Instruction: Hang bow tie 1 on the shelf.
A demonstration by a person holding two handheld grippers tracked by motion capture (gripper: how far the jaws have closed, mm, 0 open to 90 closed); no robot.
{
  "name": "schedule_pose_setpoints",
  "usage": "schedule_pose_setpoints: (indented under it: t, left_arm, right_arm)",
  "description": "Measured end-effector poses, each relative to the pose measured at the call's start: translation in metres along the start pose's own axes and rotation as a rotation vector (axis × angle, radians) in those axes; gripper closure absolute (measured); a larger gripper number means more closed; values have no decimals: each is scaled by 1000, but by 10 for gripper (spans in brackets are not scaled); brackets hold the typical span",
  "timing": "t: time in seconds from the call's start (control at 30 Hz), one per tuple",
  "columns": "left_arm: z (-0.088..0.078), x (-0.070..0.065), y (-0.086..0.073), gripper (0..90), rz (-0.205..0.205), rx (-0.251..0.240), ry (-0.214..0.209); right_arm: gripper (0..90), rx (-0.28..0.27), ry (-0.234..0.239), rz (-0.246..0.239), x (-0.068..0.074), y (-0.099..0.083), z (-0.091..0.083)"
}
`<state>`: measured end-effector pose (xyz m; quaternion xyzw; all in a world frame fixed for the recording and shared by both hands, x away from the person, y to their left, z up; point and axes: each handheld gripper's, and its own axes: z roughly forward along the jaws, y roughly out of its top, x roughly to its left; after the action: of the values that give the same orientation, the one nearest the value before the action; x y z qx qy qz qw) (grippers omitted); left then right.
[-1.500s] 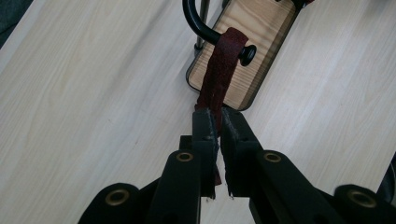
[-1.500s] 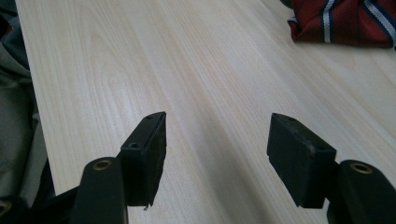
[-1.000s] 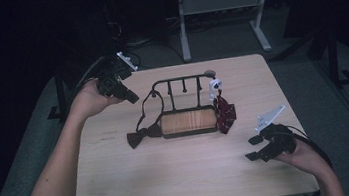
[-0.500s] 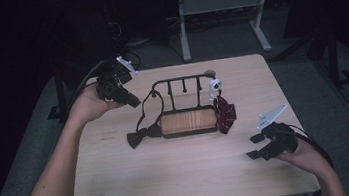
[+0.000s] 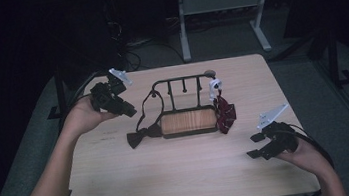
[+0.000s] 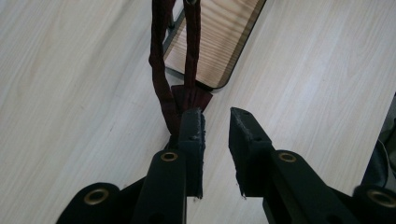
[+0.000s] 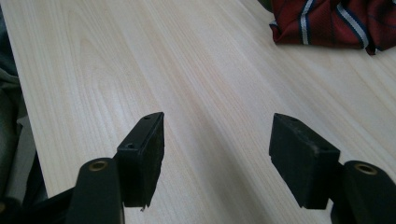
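Observation:
A black wire rack (image 5: 180,79) with a wooden base (image 6: 219,37) stands mid-table. A dark bow tie (image 5: 144,133) lies at the rack's left end, its strap (image 6: 159,70) looped up over the rack. My left gripper (image 5: 131,111) hovers just left of that strap. In the left gripper view the left gripper (image 6: 217,114) has its jaws a little apart; they have just been opening, with nothing between them and the strap beside the left jaw. A red striped tie (image 5: 225,114) hangs at the rack's right end. My right gripper (image 5: 252,146) rests open near the front right, its jaws (image 7: 219,119) over bare wood.
A small white object (image 5: 215,84) sits at the rack's upper right corner. The red striped tie (image 7: 336,21) lies ahead of the right gripper. The pale wooden table (image 5: 172,179) ends close behind both hands. A metal desk frame (image 5: 221,6) stands beyond the far edge.
The left hand and its gripper have shifted a little nearer and down beside the bow tie's strap. The right gripper has stayed where it was.

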<state>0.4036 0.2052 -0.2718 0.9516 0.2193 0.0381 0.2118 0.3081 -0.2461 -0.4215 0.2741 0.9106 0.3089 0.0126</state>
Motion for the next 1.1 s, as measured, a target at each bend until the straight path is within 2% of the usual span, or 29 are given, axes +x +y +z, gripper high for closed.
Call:
schedule_pose_setpoints:
  t: [0.3, 0.5, 1.1]
  left_arm:
    - [1, -6, -7, 736, 10, -8, -3]
    - [3, -6, -15, 728, -6, -19, -10]
    - [16, -10, -39, 697, -17, -28, -25]
  right_arm:
    - [352, 1, -8, -2, -1, -1, 0]
    - [350, 1, -8, 7, -1, -1, -2]
    - [347, 3, -10, 18, -3, -4, -2]
